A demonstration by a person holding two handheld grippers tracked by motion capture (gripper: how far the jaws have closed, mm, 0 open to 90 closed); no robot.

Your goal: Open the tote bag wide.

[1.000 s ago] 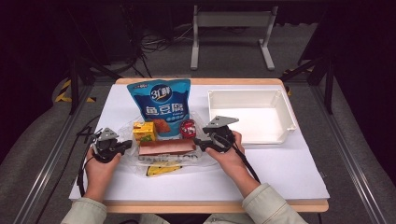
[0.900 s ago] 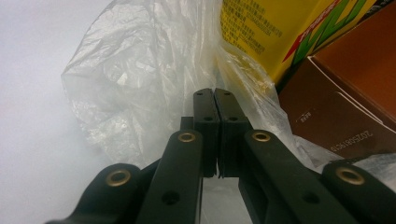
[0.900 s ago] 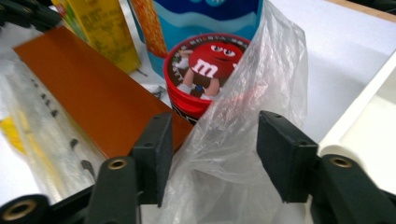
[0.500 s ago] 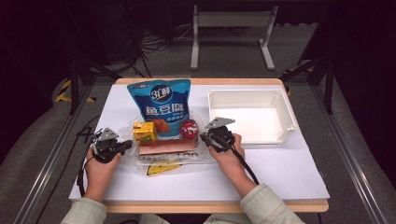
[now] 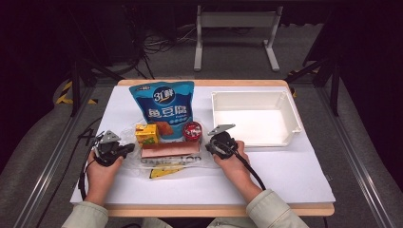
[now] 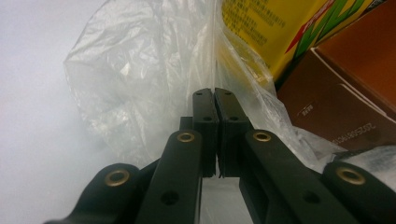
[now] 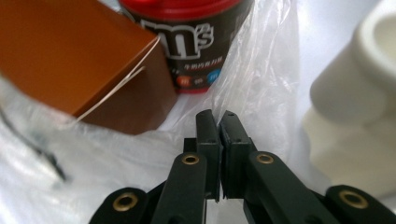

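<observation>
A clear plastic bag (image 5: 177, 161) lies on the white table sheet. It holds a yellow carton (image 5: 146, 134), a flat brown box (image 5: 171, 149) and a red-lidded candy can (image 5: 192, 130). My left gripper (image 5: 129, 148) is at the bag's left edge, and in the left gripper view my left gripper (image 6: 214, 93) has its jaws shut on the film (image 6: 140, 84). My right gripper (image 5: 208, 146) is at the bag's right edge. In the right gripper view my right gripper (image 7: 218, 116) pinches the film (image 7: 261, 79) just below the can (image 7: 196, 46) and the brown box (image 7: 79, 56).
A tall blue snack pouch (image 5: 163, 107) lies behind the bag. A white tray (image 5: 256, 95) sits at the right, close to my right gripper. A yellow packet (image 5: 164, 172) lies at the bag's near edge. The table's front edge is near the person's wrists.
The right gripper has edged slightly left toward the bag. The left gripper and the items have stayed where they were.
</observation>
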